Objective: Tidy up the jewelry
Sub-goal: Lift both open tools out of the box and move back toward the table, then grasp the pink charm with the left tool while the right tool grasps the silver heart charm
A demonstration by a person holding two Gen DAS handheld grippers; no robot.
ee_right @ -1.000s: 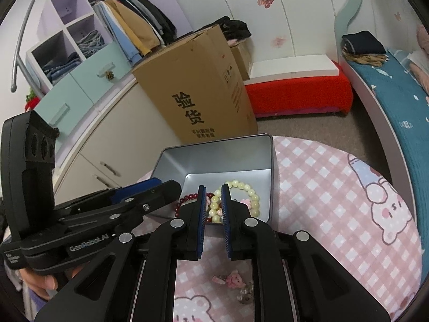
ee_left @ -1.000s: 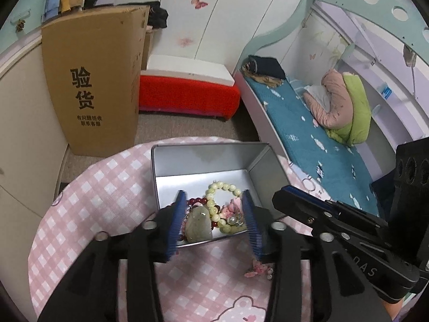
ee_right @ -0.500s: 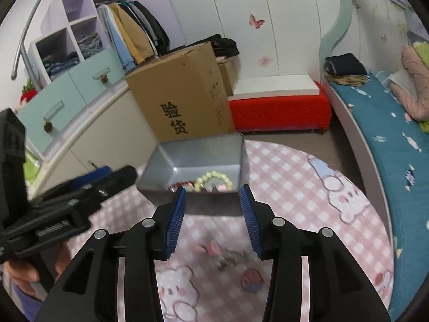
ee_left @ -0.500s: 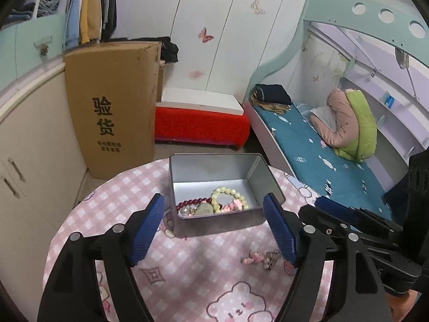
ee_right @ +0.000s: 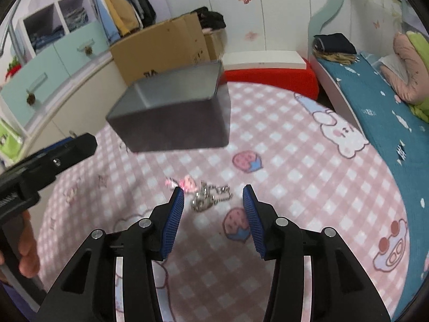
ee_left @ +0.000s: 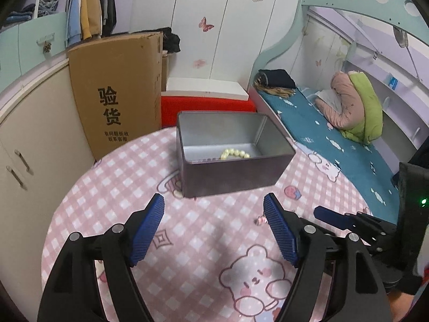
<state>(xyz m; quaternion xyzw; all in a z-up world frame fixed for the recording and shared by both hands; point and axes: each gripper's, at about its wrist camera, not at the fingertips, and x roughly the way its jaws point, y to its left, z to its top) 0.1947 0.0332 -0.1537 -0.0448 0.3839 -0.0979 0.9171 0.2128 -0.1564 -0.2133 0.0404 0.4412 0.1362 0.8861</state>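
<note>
A grey metal tin (ee_left: 230,171) stands on the round table with a pale bead bracelet (ee_left: 234,153) and a dark red one inside. My left gripper (ee_left: 214,214) is open and empty, well in front of the tin. My right gripper (ee_right: 213,201) is open and empty, low over a silver chain (ee_right: 211,196) with a pink charm (ee_right: 186,182) lying on the cloth. The charm also shows in the left wrist view (ee_left: 261,220), beside the right fingertip. The tin (ee_right: 174,123) is beyond and left of the right gripper.
The table has a pink checked cloth with bear prints (ee_left: 203,230). A cardboard box (ee_left: 118,94) stands behind the table on the left. A red bench (ee_right: 270,75) and a bed (ee_left: 321,134) lie behind and to the right.
Both grippers pulled back from the tin and opened wider. The right gripper dropped low over the chain and charm on the cloth.
</note>
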